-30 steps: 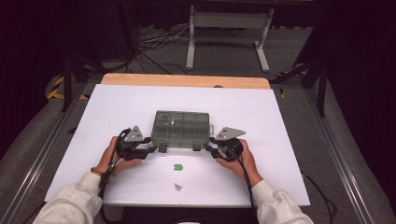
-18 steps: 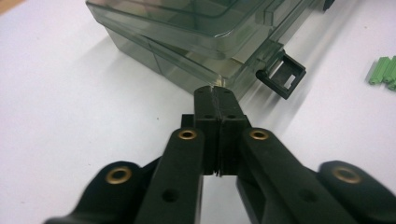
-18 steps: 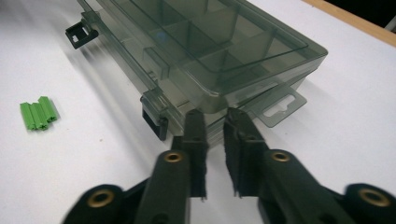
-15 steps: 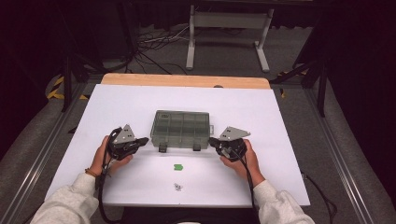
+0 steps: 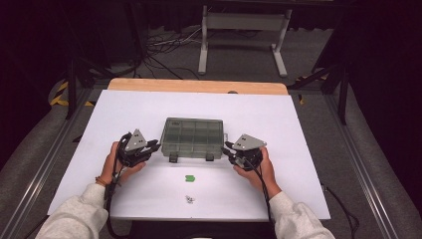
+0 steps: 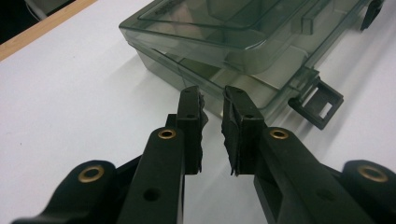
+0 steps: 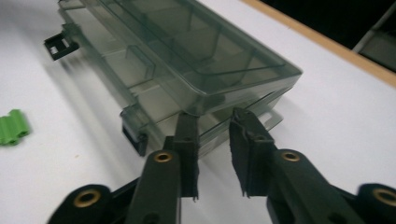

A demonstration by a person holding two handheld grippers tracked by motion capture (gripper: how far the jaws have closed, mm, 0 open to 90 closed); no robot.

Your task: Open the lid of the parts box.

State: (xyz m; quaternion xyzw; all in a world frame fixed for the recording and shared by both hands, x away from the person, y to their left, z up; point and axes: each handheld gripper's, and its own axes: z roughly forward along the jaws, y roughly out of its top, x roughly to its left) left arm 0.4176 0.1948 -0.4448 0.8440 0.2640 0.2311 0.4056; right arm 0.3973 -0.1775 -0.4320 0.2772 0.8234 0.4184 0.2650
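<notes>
Because the left claw (image 6: 212, 105) and right claw (image 7: 215, 122), jaws just reopened slightly and gripping nothing, flank the organizer box (image 5: 193, 138) lying between them, uneven closing may skid it across the worktop (image 5: 298, 129).

High view overhead, claw views close, all sharing the box (image 5: 193, 138).

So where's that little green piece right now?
In the high view the green piece lies on the white table, just in front of the box, between the two hands.
</notes>
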